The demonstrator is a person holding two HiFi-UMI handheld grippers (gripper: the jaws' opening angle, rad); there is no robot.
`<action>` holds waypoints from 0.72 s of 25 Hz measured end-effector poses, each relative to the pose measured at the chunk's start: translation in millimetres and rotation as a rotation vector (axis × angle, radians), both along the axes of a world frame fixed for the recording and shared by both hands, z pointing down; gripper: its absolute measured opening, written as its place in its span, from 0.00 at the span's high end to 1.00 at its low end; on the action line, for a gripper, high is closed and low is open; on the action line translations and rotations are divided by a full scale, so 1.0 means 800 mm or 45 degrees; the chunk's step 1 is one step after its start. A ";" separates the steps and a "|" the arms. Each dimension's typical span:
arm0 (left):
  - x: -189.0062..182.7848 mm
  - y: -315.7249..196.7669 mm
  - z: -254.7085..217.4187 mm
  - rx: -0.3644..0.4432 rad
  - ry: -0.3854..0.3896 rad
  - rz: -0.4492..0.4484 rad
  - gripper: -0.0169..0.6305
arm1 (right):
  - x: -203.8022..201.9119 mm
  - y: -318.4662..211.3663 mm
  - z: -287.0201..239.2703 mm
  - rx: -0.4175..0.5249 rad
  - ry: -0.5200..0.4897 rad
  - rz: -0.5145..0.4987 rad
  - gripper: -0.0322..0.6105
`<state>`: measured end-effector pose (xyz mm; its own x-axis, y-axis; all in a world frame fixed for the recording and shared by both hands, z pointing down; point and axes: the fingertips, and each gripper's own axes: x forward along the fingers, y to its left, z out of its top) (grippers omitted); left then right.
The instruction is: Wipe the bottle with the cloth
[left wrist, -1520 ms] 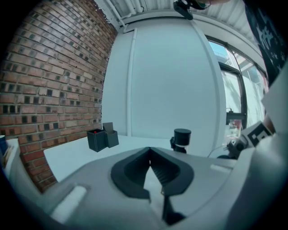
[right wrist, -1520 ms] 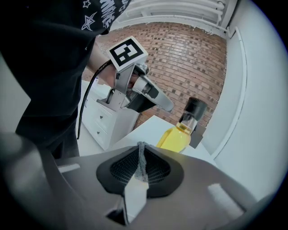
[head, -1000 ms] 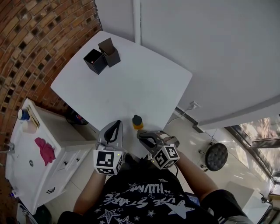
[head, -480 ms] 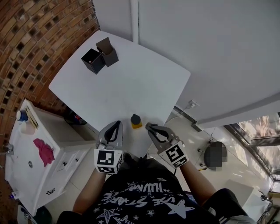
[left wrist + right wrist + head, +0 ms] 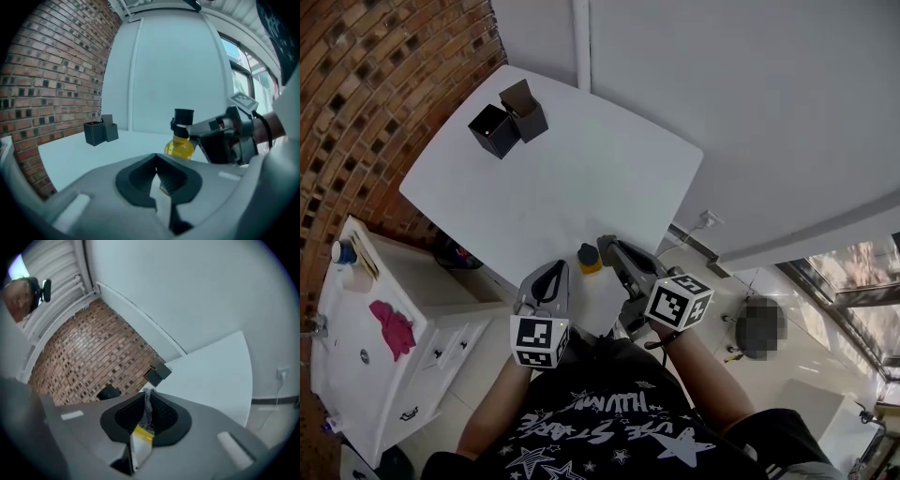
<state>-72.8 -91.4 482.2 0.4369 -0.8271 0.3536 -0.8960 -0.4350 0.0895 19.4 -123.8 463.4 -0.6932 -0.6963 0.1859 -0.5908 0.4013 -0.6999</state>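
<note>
A small bottle [image 5: 587, 257] with a yellow body and a black cap stands upright near the front edge of the white table [image 5: 581, 159]. In the left gripper view the bottle [image 5: 180, 140] stands just beyond my jaws. My left gripper [image 5: 555, 270] is shut and empty, just left of the bottle and short of it; its tips [image 5: 156, 158] meet. My right gripper [image 5: 607, 246] sits close on the bottle's right and also shows beside it in the left gripper view [image 5: 220, 140]. Its jaws [image 5: 146, 397] are shut on a thin grey fuzzy cloth [image 5: 148, 412].
Two open black boxes [image 5: 506, 122] stand at the table's far left corner, also visible ahead of my right gripper [image 5: 157, 372]. A white cabinet [image 5: 366, 356] bearing a pink rag [image 5: 394, 323] stands left of the table by the brick wall [image 5: 366, 84].
My right gripper has rolled over, risen and swung in toward the bottle's right side. My left gripper has sunk a little. The bottle has stayed put.
</note>
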 end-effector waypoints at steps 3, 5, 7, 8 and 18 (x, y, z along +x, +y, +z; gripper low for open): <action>0.004 -0.002 0.000 -0.002 0.002 0.010 0.97 | -0.001 0.002 0.008 -0.061 -0.075 0.006 0.89; 0.006 -0.004 0.001 -0.005 0.004 0.013 0.97 | 0.000 0.002 0.014 -0.080 -0.078 -0.001 0.89; 0.007 -0.005 0.003 -0.009 0.001 0.017 0.97 | 0.000 0.002 0.018 -0.101 -0.091 -0.010 0.89; 0.007 -0.005 0.003 -0.009 -0.001 0.019 0.97 | 0.000 0.001 0.021 -0.106 -0.096 -0.018 0.89; 0.000 0.000 0.001 -0.019 -0.002 0.011 0.97 | -0.004 -0.001 0.068 -0.195 -0.052 -0.062 0.89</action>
<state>-72.7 -91.4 482.8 0.4436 -0.8178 0.3665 -0.8922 -0.4417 0.0943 15.9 -124.3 517.9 -0.7346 -0.6276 0.2579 -0.5428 0.3155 -0.7783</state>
